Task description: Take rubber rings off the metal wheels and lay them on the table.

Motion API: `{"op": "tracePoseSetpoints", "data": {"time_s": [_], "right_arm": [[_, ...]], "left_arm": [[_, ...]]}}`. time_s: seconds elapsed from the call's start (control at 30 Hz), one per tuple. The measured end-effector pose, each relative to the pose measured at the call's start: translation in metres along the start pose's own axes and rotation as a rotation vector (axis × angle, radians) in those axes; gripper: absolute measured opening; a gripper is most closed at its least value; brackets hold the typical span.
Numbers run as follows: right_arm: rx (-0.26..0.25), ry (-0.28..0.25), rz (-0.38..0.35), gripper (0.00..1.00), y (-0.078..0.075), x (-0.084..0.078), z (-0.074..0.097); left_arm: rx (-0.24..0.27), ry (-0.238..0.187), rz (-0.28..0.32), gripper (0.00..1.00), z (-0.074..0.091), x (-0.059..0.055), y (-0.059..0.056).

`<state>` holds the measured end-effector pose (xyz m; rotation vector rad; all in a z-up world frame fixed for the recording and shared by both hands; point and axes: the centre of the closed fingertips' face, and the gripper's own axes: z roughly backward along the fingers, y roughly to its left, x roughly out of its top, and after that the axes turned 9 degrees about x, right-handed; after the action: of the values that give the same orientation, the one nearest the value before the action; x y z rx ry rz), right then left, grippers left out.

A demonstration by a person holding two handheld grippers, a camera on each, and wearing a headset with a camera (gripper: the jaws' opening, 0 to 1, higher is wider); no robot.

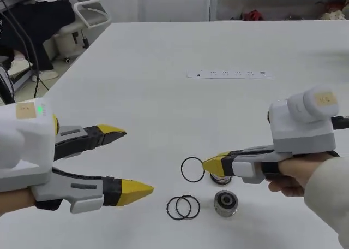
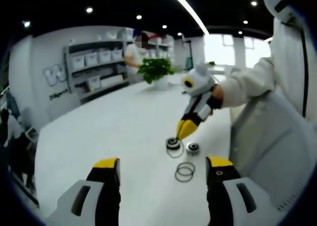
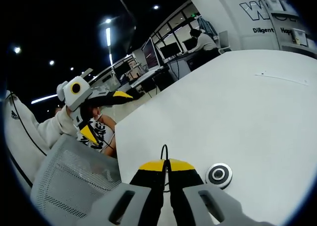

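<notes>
Rubber ring (image 1: 182, 170) prob. in R gripper (image 1: 206, 164) fingers (image 1: 215, 162), beside wheel (image 1: 221, 178)

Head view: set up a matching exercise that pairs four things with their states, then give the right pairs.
1. left gripper
2. right gripper
3. two loose rubber rings
4. near metal wheel

A. lie overlapping on the table
B. open, holding nothing
C. stands just right of the loose rings
D. shut on a rubber ring

Pairs: 1-B, 2-D, 3-A, 4-C.
</notes>
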<state>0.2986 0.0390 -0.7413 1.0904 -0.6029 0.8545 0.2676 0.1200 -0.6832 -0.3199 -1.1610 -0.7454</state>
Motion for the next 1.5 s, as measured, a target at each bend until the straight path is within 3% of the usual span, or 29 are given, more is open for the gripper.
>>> {"op": "tracePoseSetpoints", "data": {"time_s": [0.3,0.53,0.73,1.1,1.5], "right_arm": [[0.049,0.070,-0.011,0.00,0.011,-0.020,-0.015],[0.078,0.123,-0.031,0.00,0.015,-0.036,-0.023],[0.097,0.177,-0.027,0.00,0.019,-0.051,-0.030],[0.094,0.228,0.000,0.00,0.020,-0.065,-0.036],[0.077,0.254,0.039,0.04,0.017,-0.070,-0.037]], "left_arm": [[0.039,0.013,0.026,0.77,0.020,-0.011,0.006],[0.040,0.034,0.050,0.78,0.022,-0.023,0.000],[0.045,0.042,0.060,0.78,0.022,-0.027,-0.002],[0.030,0.056,0.072,0.78,0.020,-0.033,-0.010],[0.018,0.062,0.077,0.77,0.017,-0.035,-0.015]]}}
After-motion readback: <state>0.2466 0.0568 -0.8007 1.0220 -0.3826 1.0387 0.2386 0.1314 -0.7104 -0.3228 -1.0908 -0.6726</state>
